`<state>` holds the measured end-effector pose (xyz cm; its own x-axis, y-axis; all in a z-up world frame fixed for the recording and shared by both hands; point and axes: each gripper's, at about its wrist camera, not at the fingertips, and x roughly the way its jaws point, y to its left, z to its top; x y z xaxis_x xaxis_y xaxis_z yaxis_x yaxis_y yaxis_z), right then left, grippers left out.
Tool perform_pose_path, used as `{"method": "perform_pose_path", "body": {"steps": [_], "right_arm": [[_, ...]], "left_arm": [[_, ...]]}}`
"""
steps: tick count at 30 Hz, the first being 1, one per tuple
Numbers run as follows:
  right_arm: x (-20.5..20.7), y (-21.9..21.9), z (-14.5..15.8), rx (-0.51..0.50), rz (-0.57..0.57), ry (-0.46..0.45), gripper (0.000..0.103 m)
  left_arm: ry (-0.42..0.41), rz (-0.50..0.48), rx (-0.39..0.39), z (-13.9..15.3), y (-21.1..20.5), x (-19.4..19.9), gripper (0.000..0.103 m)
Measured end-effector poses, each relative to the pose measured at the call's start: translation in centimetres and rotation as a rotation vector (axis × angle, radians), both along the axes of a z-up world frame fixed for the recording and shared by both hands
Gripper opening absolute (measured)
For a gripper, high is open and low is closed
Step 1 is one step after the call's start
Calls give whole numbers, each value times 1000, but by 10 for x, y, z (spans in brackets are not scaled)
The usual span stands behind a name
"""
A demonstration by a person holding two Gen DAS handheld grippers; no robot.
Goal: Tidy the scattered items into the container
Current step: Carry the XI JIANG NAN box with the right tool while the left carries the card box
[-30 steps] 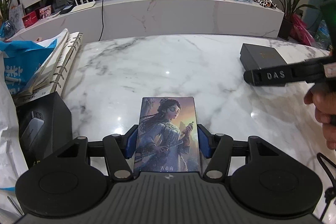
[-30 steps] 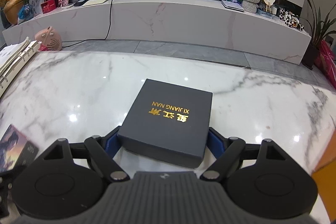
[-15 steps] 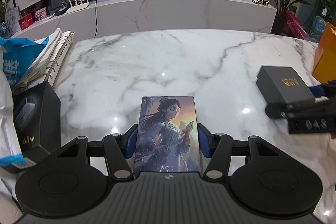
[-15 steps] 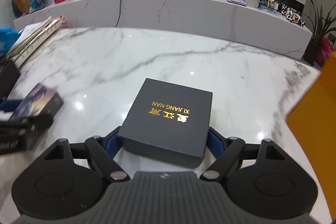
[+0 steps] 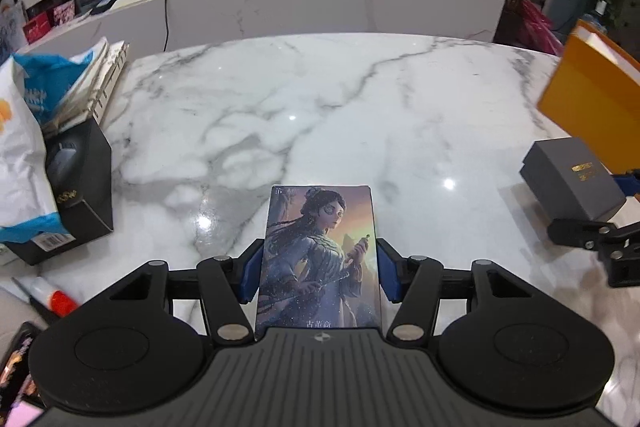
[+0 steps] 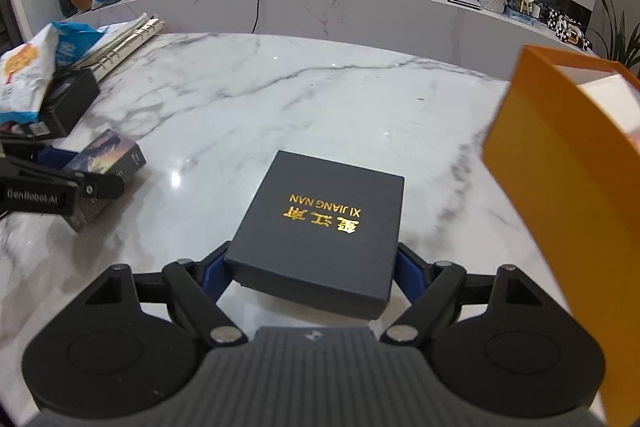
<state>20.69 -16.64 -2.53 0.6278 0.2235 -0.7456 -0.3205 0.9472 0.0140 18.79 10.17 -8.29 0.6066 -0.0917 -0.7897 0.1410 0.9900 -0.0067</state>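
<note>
From the left wrist, the left gripper (image 5: 319, 277) is clamped at about half its spread on an illustrated card box (image 5: 320, 259), its blue pads pressing the two long sides, and the box is lifted clear of the marble counter (image 5: 280, 115). Off to the right stands the orange container (image 5: 588, 87), open-topped, with the other gripper's grey load just in front of it. At the left edge lie a black charger box (image 5: 80, 195), a blue-and-white bag (image 5: 24, 147) and a ring binder (image 5: 108, 75) (these look like items not yet collected).

From the right wrist, the right gripper (image 6: 316, 267) is closed somewhat wider on a dark grey gift box (image 6: 324, 223) with gold lettering, holding its near corners above the counter (image 6: 280, 95). The orange container (image 6: 560, 155) fills the right side, close by, its white inside (image 6: 612, 99) showing.

The step in hand appears to be the carry: both boxes are held and near the container, neither inside yet. Next, I judge the grey box must pass over the near wall, sit level and be released; the card box waits its turn so the grippers do not collide.
</note>
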Motion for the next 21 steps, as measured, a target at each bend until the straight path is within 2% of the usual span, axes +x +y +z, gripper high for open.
{"method": "perform_pose_path", "body": {"steps": [10,15,21], "right_arm": [[-43,-53,60,0,38,-40,83],[-60,-74,104,10,66,-79,83],[-81,-97,165,6,74,-184,83]], "left_arm": [[-75,-107,9,67,-13,-25,66],[-120,-175,-4,103,-30,-30,66],[-225,-273,-22,156,-61,-34,66]]}}
